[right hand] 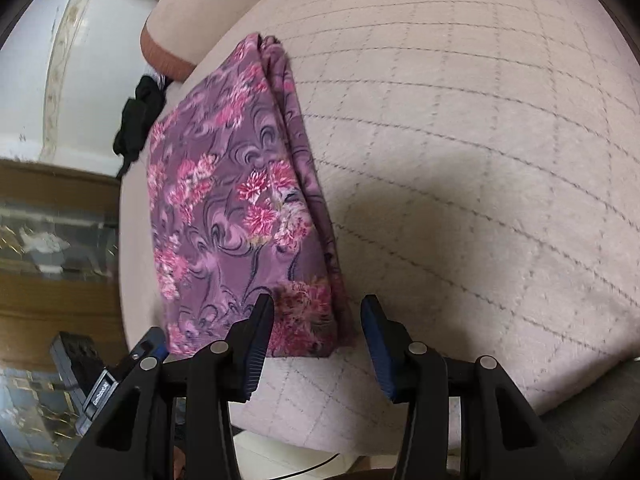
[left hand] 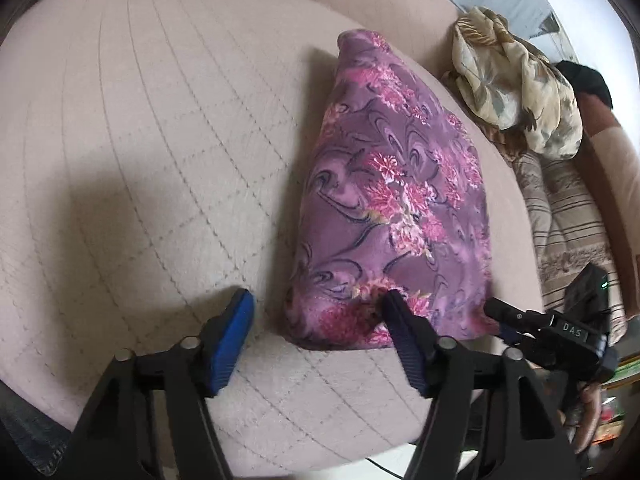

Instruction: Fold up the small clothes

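Both tools stand spread wide, gripping nothing: the left tool (left hand: 316, 304) and the right tool (right hand: 318, 306) each straddle a near corner of the folded purple floral cloth (left hand: 396, 200), which lies flat on the quilted beige cushion (left hand: 140, 140); a crumpled beige floral garment (left hand: 516, 84) sits well beyond it

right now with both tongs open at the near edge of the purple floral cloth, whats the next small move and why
Probably ease both tongs back off the folded purple floral cloth. It already lies as a flat multi-layer stack on the beige quilted cushion; the left tongs and right tongs are open, gripping nothing. A crumpled beige floral garment seems to wait beyond.
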